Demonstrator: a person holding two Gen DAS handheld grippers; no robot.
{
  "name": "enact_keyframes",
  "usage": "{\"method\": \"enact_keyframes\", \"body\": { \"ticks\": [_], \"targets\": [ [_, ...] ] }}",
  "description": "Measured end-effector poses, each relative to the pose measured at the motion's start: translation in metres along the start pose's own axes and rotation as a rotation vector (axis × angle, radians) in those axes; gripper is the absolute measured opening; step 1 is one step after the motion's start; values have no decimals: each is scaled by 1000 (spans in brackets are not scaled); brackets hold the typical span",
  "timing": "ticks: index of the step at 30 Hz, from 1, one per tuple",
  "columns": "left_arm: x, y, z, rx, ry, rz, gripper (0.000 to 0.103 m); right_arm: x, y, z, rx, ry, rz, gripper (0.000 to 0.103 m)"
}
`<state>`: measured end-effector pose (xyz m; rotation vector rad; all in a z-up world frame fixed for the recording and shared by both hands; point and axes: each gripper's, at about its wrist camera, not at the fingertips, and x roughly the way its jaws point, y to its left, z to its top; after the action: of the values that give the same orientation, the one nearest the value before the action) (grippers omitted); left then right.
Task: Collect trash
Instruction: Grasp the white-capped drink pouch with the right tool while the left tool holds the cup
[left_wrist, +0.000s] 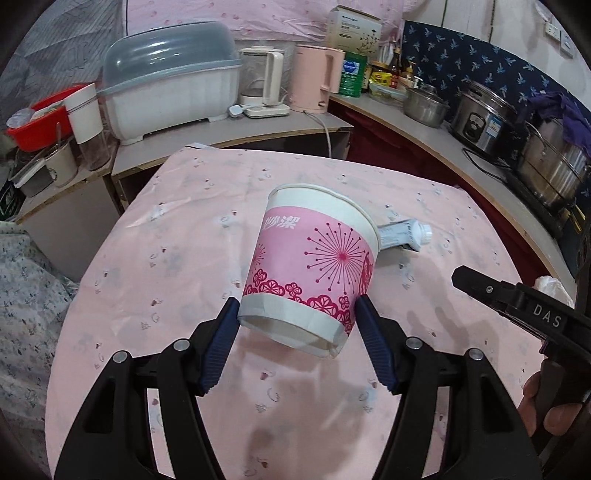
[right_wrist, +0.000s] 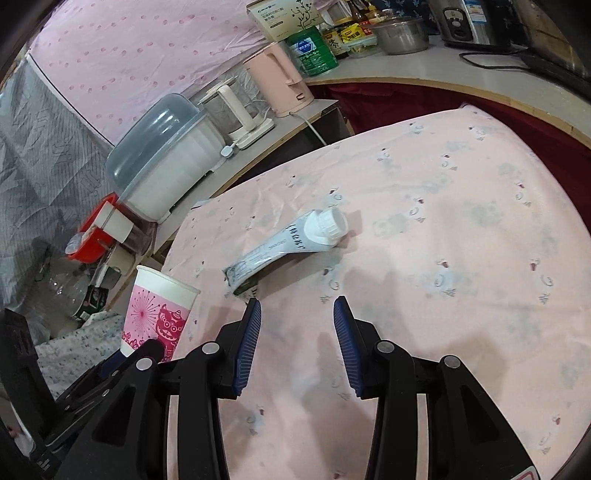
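My left gripper (left_wrist: 295, 306) is shut on the base of a pink and white paper cup (left_wrist: 314, 258) and holds it tilted above the pink tablecloth (left_wrist: 184, 258). The cup also shows in the right wrist view (right_wrist: 157, 310) at the lower left. A squeezed grey-white tube (right_wrist: 291, 240) with a white cap lies on the cloth; in the left wrist view the tube (left_wrist: 406, 232) pokes out from behind the cup. My right gripper (right_wrist: 297, 314) is open and empty, just short of the tube's flat end. It also shows at the right of the left wrist view (left_wrist: 509, 295).
Behind the table a counter holds a covered dish rack (left_wrist: 170, 81), a glass kettle (left_wrist: 262, 81), a pink kettle (left_wrist: 314, 77) and a red basin (left_wrist: 40, 118). The right counter carries pots (left_wrist: 424, 103) and a rice cooker (left_wrist: 484, 122). A floral cloth (left_wrist: 26, 295) lies left.
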<state>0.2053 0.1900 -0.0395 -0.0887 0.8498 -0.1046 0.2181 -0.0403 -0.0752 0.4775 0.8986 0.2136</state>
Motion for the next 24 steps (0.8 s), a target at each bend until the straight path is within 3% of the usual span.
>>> {"method": "enact_keyframes", "body": {
  "ticks": [11,19,24],
  "targets": [
    [25,37,18,-42,0,50,61,71,13,22,213,46,107,47],
    [43,46,24,-50,22,61,61,110,6,34,339,62,80,54],
    [47,51,28,-57,20,60,61,122,6,40,330,61,76,50]
  ]
}}
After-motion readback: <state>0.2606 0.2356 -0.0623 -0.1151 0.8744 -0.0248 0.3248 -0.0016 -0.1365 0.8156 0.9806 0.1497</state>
